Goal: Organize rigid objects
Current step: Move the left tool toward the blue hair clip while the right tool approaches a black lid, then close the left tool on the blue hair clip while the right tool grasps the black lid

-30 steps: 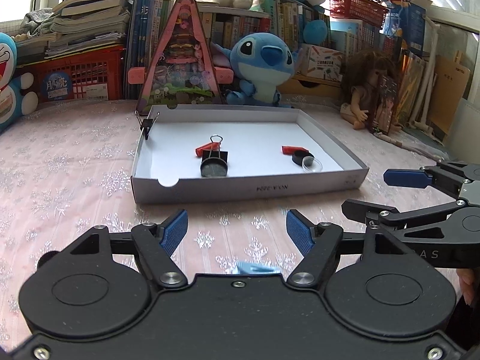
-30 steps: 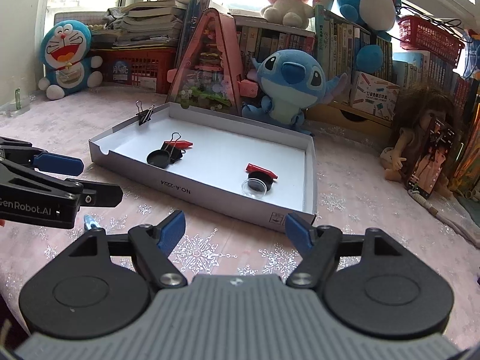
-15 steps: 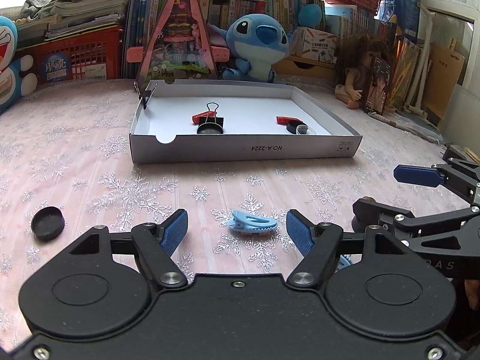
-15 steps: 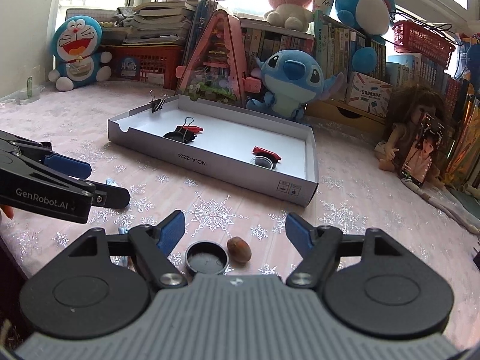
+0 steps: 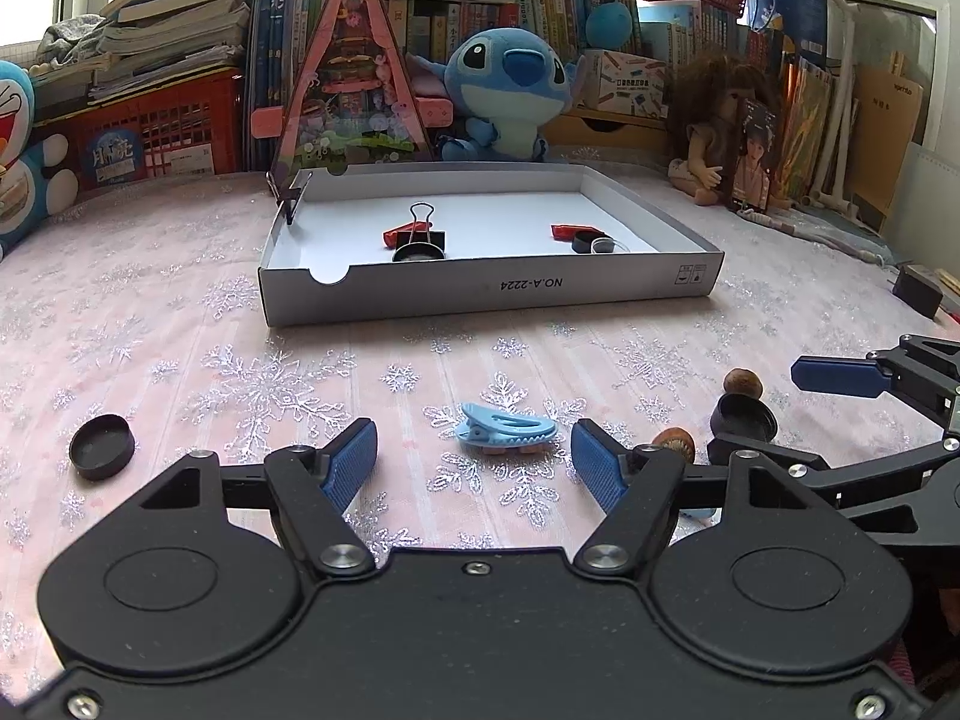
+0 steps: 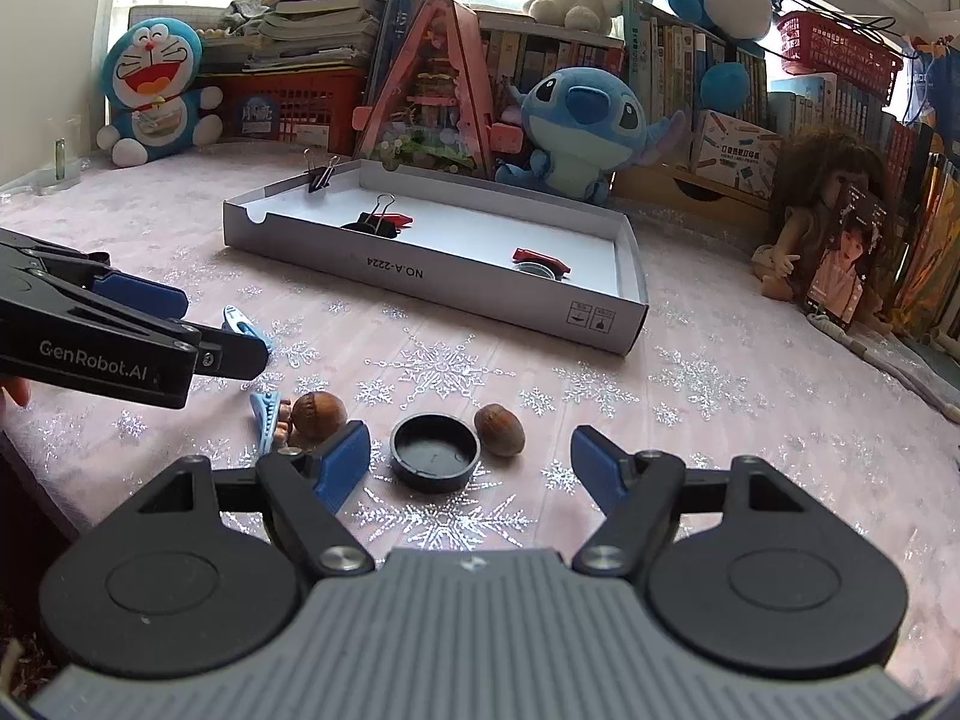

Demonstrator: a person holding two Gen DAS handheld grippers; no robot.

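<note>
Both grippers are spread wide and grasp nothing. In the left wrist view, the left gripper (image 5: pixel 474 465) frames a light blue clip (image 5: pixel 505 427) lying on the desk (image 5: pixel 180 324) at lower centre, and only this view shows a black cap (image 5: pixel 101 454) at lower left. The right wrist view alone shows clearly what lies before the right gripper (image 6: pixel 470 465): an upturned black lid (image 6: pixel 434 459) with a nut (image 6: pixel 499 420) just beside it, another nut (image 6: pixel 318 415) touching a second blue clip (image 6: pixel 266 420) at lower left. The white tray (image 5: pixel 480 294) sits at centre frame, holding binder clips (image 5: pixel 420 237).
</note>
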